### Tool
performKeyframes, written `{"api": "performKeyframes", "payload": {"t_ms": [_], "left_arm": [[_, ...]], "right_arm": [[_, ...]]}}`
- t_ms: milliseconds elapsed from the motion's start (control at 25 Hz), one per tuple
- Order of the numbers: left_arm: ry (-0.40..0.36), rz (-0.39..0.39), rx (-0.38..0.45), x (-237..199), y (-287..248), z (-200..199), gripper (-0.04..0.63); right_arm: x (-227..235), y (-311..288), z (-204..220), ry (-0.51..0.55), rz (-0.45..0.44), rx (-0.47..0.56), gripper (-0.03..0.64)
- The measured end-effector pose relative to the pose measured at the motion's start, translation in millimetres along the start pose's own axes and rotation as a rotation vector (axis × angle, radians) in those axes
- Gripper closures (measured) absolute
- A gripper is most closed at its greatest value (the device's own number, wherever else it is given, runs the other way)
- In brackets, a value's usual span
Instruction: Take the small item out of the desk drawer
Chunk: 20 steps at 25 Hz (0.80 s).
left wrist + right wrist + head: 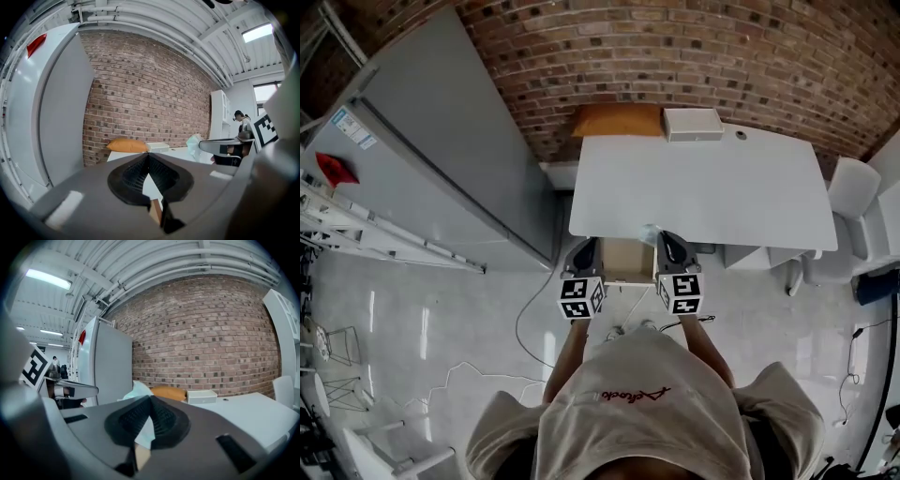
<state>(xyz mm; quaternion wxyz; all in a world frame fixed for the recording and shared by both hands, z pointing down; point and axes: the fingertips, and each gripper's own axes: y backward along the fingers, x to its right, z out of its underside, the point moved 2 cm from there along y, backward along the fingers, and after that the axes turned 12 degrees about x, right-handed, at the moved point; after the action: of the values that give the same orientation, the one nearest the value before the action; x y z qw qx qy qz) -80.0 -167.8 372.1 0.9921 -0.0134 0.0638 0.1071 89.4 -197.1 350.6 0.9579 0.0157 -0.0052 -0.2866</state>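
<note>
Two grippers sit side by side in the lower middle of the head view, and we read both as closed. The left gripper (148, 156) has its ribbed pads meeting at the tip. The right gripper (150, 398) shows the same, tips pressed together. Just off the right gripper's tip, on its picture-left side, we see the small item (649, 230), a pale, crumpled thing at the front edge of the white desk (703, 187). We cannot tell whether that tip pinches it or only touches it. Between the two grippers, just below the desk edge, the brown drawer (623, 261) stands open. Toward the top of the frame, at the desk's far edge, an orange cushion (617, 120) lies beside a white box (693, 124), both against the brick wall (694, 56). A tall grey cabinet (441, 159) fills the upper left.
</note>
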Motion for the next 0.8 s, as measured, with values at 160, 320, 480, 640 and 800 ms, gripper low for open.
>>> {"api": "performKeyframes", "payload": {"t_ms": [160, 320, 480, 640, 800], "left_arm": [[-0.009, -0.004, 0.024, 1.6, 2.1, -13.8, 0.586], [0.009, -0.01, 0.04, 1.4, 2.2, -21.7, 0.586], [0.008, -0.007, 0.048, -1.5, -0.8, -28.7, 0.586], [-0.002, -0.009, 0.062, -6.0, -6.4, -36.0, 0.586], [-0.008, -0.017, 0.067, -15.0, -8.6, -40.4, 0.586]], "right_arm": [[0.5, 3.1, -13.2, 0.01, -0.009, 0.028, 0.606], [2.3, 3.0, -21.8, 0.021, -0.007, 0.043, 0.606], [1.6, -0.3, -26.6, 0.028, 0.0, 0.046, 0.606], [3.8, -8.0, -30.0, 0.037, -0.004, 0.051, 0.606], [1.0, -17.4, -31.2, 0.032, -0.007, 0.058, 0.606]]}}
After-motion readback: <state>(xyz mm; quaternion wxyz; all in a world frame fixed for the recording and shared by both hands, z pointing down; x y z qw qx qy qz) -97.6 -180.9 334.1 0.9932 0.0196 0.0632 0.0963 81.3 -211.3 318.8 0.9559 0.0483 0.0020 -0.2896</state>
